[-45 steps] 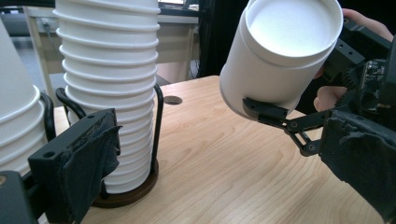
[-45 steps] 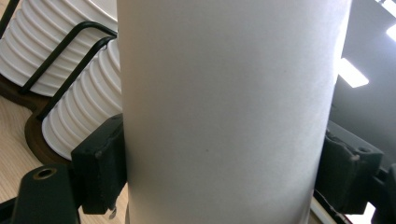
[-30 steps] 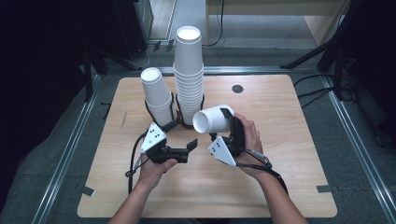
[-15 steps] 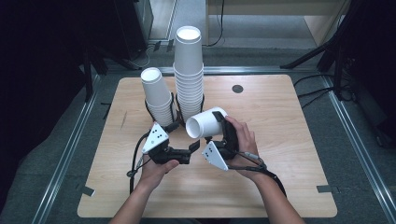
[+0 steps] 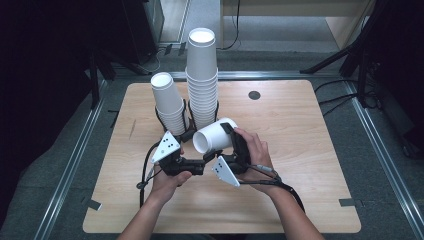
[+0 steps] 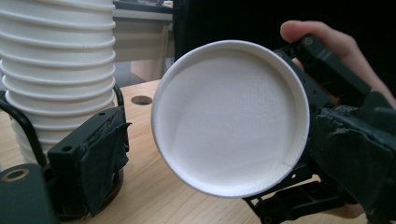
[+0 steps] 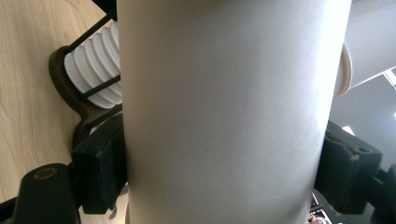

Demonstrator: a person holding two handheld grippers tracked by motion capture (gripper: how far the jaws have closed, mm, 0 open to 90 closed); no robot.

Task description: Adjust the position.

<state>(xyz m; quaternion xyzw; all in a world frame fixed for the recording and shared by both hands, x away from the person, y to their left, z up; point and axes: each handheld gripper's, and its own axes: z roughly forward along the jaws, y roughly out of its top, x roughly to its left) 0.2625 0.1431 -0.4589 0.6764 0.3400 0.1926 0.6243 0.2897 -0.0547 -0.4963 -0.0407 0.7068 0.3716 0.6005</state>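
the right gripper (image 5: 231,141) clamps a white paper cup (image 5: 214,135) on its side above the table (image 5: 300,150), mouth toward the left gripper (image 5: 197,165). the left gripper's jaws have just been closing, with the cup rim between them in its own view and no pad pressing. the tall stack (image 5: 202,75) hides part of its wire holder; the short stack (image 5: 168,102) leans beside it.

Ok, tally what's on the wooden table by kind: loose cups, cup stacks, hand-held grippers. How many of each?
Single white paper cup, held sideways: 1
Stacks of white paper cups in black wire holders, a short one and a tall one: 2
Black hand-held grippers, left and right: 2
Total: 5
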